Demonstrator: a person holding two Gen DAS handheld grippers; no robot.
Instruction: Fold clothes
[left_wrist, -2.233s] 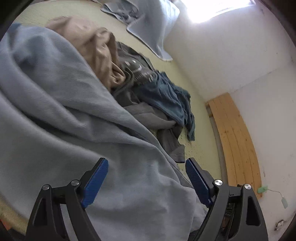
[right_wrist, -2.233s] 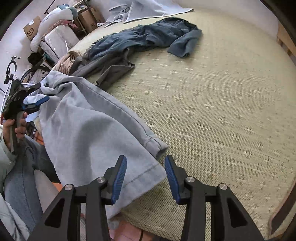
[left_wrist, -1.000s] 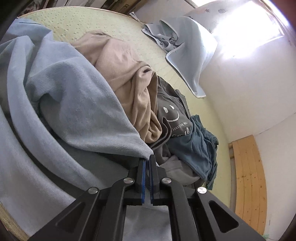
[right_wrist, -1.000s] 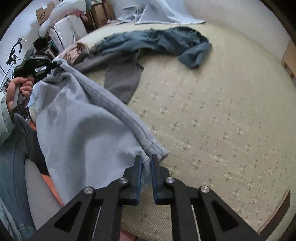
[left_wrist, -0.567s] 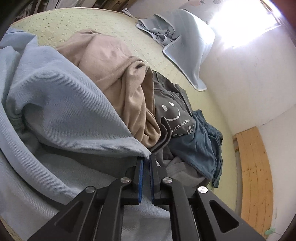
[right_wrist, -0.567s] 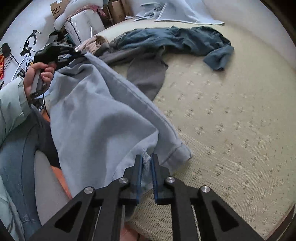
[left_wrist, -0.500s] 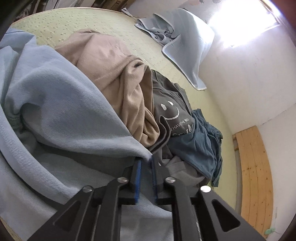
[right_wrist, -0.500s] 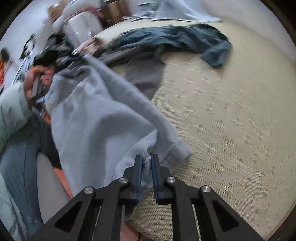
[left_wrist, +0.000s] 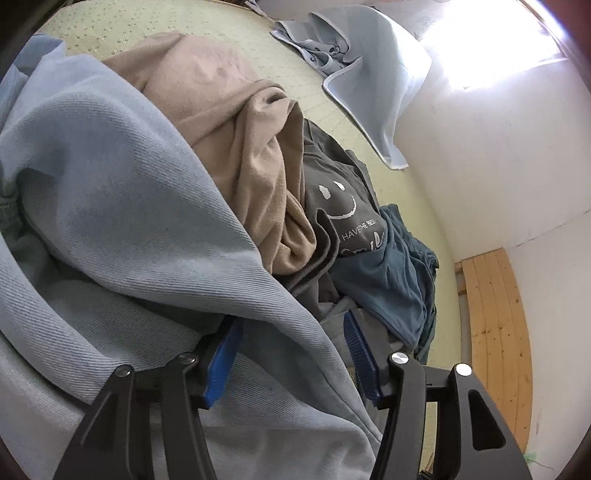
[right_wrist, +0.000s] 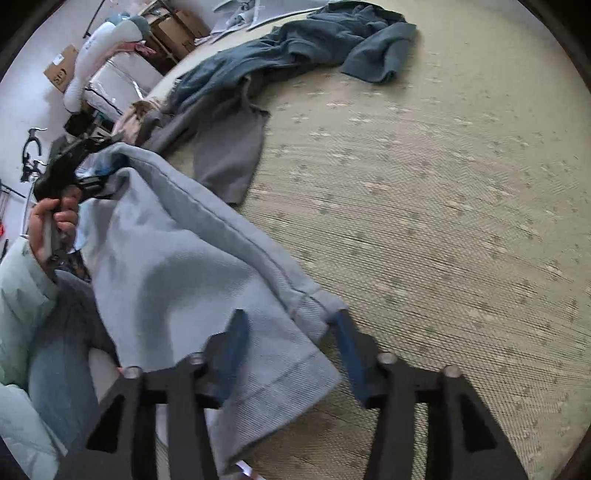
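Light blue trousers (right_wrist: 177, 266) lie along the near edge of the woven bed mat (right_wrist: 424, 206). In the right wrist view my right gripper (right_wrist: 291, 321) has its jaws opening, with the trousers' hem lying loose between them. In the left wrist view my left gripper (left_wrist: 291, 328) also has its jaws opening, and a fold of the same trousers (left_wrist: 110, 206) drapes between its blue pads (left_wrist: 223, 350) without being pinched. The right wrist view shows the left gripper (right_wrist: 92, 177) at the trousers' other end, in a person's hand (right_wrist: 51, 221).
A heap of clothes lies beyond: a tan garment (left_wrist: 236, 155), a grey smiley shirt (left_wrist: 340, 206) and a dark teal garment (left_wrist: 399, 280). A pale blue blanket (left_wrist: 369, 81) lies farther back. A wooden bed frame (left_wrist: 495, 332) and boxes (right_wrist: 173, 29) border the bed.
Both grippers were shut on the trousers and have opened, letting the cloth go. The right gripper has dipped lower toward the hem and mat.
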